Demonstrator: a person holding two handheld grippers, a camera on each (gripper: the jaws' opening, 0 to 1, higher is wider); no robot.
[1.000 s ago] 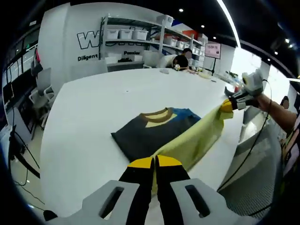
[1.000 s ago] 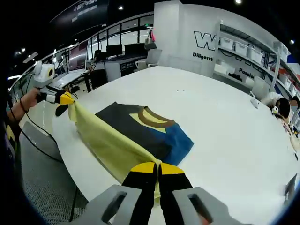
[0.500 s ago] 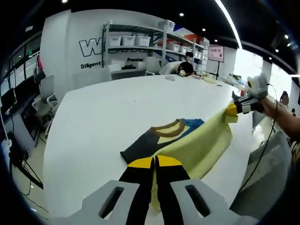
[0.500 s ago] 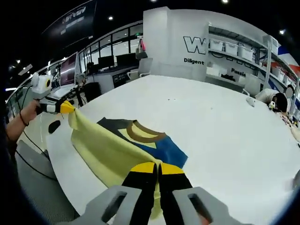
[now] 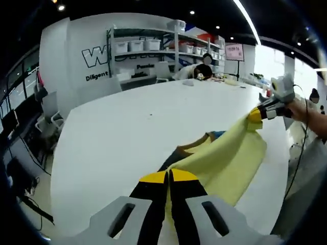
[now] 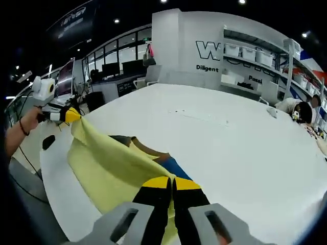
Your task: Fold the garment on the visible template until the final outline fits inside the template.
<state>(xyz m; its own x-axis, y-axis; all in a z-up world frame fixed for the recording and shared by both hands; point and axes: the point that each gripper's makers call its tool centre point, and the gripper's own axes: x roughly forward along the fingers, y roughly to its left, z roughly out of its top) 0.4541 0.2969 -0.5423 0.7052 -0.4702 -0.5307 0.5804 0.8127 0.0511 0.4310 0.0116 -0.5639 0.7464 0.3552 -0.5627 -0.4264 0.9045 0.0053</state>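
A garment lies on the white table, its yellow part lifted and stretched between both grippers. My left gripper is shut on one yellow corner. The right gripper holds the other corner at the right. Beneath the yellow cloth peek a brown collar and a bit of blue. In the right gripper view, my right gripper is shut on the yellow cloth, and the left gripper pinches the far corner. Collar and blue patch show beside the fold.
Shelves with white bins stand behind the table. A person sits at its far end. Desks with monitors and chairs line the side. The table edge runs close under the garment.
Both grippers have carried the yellow cloth forward over the garment. The dark body and most of the blue part are now covered; only the collar area peeks out.
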